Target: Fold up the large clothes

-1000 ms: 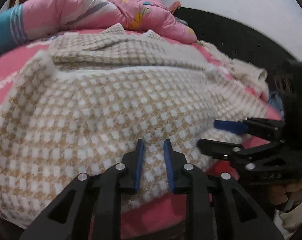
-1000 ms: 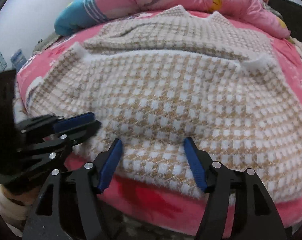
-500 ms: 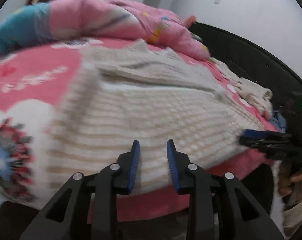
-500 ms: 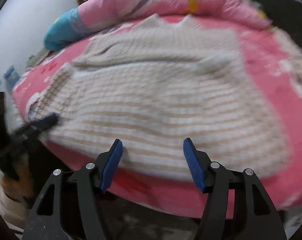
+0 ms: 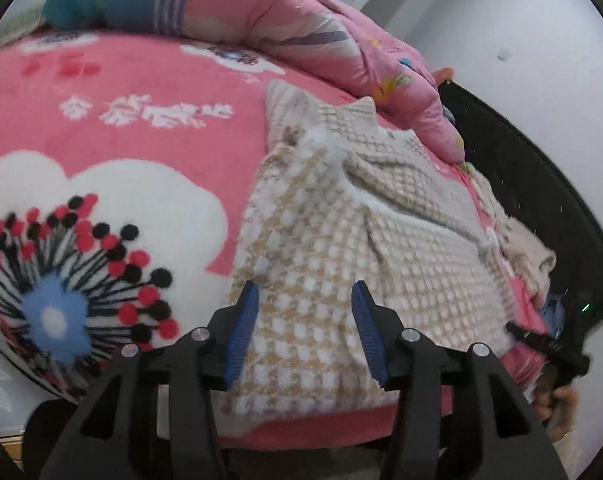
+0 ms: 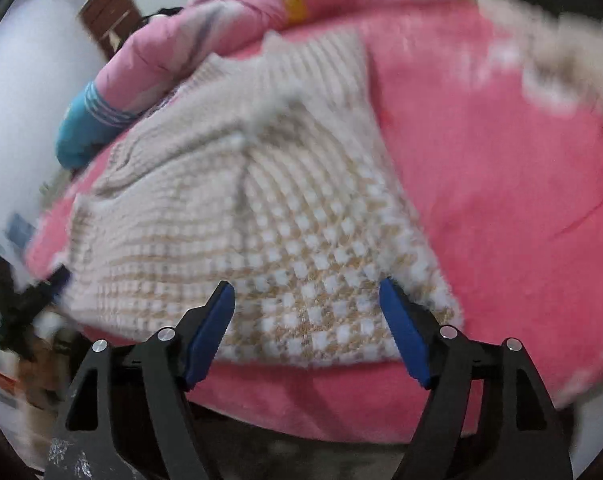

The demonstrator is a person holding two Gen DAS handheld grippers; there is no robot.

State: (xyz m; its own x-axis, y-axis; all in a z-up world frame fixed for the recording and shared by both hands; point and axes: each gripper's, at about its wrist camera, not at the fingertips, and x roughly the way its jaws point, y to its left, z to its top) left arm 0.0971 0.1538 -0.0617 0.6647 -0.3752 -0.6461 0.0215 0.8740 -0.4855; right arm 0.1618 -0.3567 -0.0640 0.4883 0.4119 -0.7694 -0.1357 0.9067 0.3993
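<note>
A large beige-and-white checked knit sweater [image 5: 341, 248] lies spread on the pink bed, its sleeves folded across the chest. My left gripper [image 5: 304, 300] hovers over the sweater's near left hem corner, jaws opening, pads clear of the knit. The same sweater [image 6: 269, 216] fills the blurred right wrist view, where my right gripper [image 6: 307, 300] hangs above the near right hem corner, jaws opening wide, nothing pinched. The right gripper [image 5: 541, 344] also shows at the far right of the left wrist view, held by a hand.
A pink flower-print blanket [image 5: 101, 184] covers the bed. A rolled pink and teal quilt [image 5: 229, 12] lies along the far side. More beige clothing [image 5: 525, 248] is heaped by the black bed frame [image 5: 541, 184] on the right.
Both grippers slid apart from the middle of the hem toward its outer corners, rolled, and their jaws widened. The views swung outward, and the right wrist view is blurred by motion.
</note>
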